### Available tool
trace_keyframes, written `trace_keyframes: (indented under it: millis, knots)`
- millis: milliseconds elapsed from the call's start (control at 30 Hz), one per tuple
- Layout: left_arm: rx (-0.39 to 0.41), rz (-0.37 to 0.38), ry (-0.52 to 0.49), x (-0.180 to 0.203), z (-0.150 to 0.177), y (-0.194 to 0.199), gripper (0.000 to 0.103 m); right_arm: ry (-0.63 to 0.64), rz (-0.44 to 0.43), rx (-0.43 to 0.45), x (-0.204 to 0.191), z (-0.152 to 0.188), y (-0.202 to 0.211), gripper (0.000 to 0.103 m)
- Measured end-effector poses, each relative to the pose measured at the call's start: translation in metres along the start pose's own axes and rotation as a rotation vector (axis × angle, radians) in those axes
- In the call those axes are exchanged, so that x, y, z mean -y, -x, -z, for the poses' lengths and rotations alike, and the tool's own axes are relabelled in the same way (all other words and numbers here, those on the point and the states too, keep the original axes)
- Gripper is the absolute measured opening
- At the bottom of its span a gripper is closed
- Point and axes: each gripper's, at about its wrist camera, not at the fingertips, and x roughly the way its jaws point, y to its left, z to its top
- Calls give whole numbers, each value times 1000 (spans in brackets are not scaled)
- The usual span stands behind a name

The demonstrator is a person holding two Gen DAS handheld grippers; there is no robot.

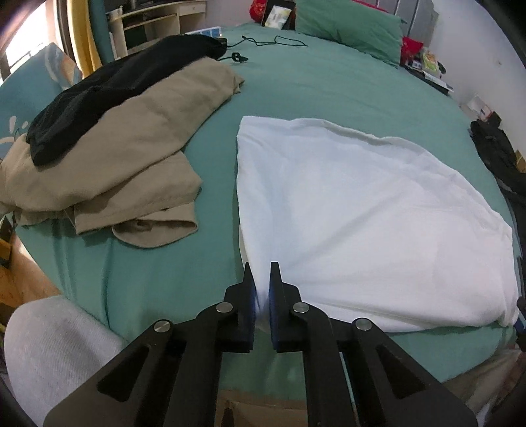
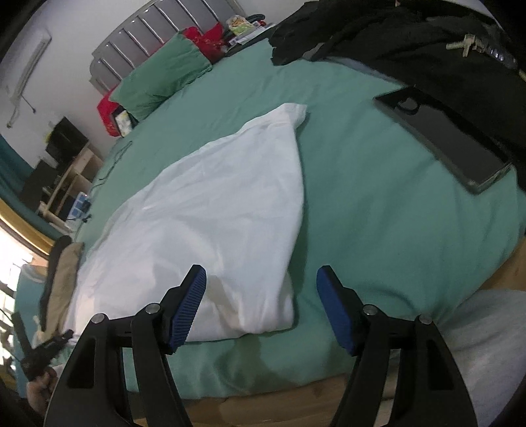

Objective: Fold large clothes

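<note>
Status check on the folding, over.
Left gripper shut on white garment, near corner. Right gripper open, hovering over its other near corner. Phone on bed to the right, clear of fold.

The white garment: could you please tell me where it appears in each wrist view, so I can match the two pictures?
Left wrist: the white garment fills the centre-right, its near corner pinched in the left tongs.
Right wrist: the white garment lies centre-left; the open right tongs hover over its near corner.
Shared landmark: the green pillow at the bed's head.
</note>
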Motion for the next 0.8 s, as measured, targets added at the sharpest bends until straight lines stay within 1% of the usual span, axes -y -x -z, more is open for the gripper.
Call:
trace_keyframes:
  millis: [33,100,133,200,267,367,400,467,533,633,700,733,800]
  knots:
    - [-16,7,16,-1,1,-2,9,-13,-21,-13,1,0,-4,70]
    - [-30,16,47,-5,0,-1,16,-19,-47,-22,1,1,-10,70]
    - [-14,16,60,-7,-1,4,19,-18,-50,-29,-1,0,-14,70]
    - [46,11,68,-7,-3,19,33,-12,-69,-45,-7,-1,-21,70]
    - [85,22,66,-2,-6,33,36,-24,-106,-62,-15,2,-30,72]
    - [144,52,28,18,-13,55,47,-42,-80,-27,-22,3,-38,72]
    - [161,79,3,30,-15,60,49,-73,-86,-11,-21,2,-39,72]
    - [155,122,-45,51,-17,61,51,-108,-101,0,-21,1,-41,72]
    - [121,180,-104,80,-18,53,51,-116,-108,2,-20,1,-41,72]
    - [92,246,-133,112,-18,41,51,-130,-125,17,-20,3,-37,72]
    - [70,292,-146,137,-17,32,51,-136,-151,21,-20,3,-35,72]
    - [67,304,-155,146,-15,28,51,-130,-162,19,-21,3,-34,72]
    - [58,317,-202,168,-11,19,51,-101,-151,18,-20,1,-32,72]
